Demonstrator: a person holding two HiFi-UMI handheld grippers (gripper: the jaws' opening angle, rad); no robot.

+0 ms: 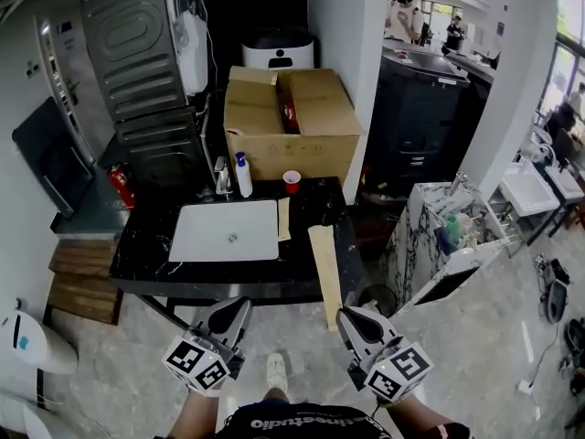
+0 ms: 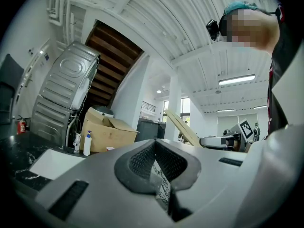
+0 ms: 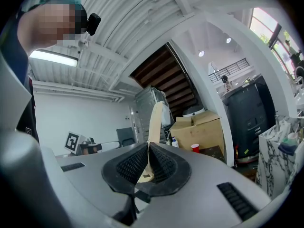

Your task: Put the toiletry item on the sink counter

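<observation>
A long flat tan item [image 1: 324,263] sticks out forward from my right gripper [image 1: 352,318], which is shut on its near end. Its far end lies over the front right corner of the black marble sink counter [image 1: 146,245]. In the right gripper view the tan item [image 3: 154,122] rises from between the closed pads of that gripper [image 3: 147,163]. My left gripper [image 1: 236,311] hangs in front of the counter, below its edge, shut with nothing showing beyond its tips. In the left gripper view only a thin printed sliver shows between the shut pads of the left gripper [image 2: 154,163].
A white basin [image 1: 226,230] is set in the counter. A pump bottle [image 1: 243,176] and a red cup [image 1: 292,182] stand at the back, and a short tan strip [image 1: 283,218] lies beside the basin. An open cardboard box [image 1: 288,122] stands behind, and a marble-patterned cabinet [image 1: 439,236] at the right.
</observation>
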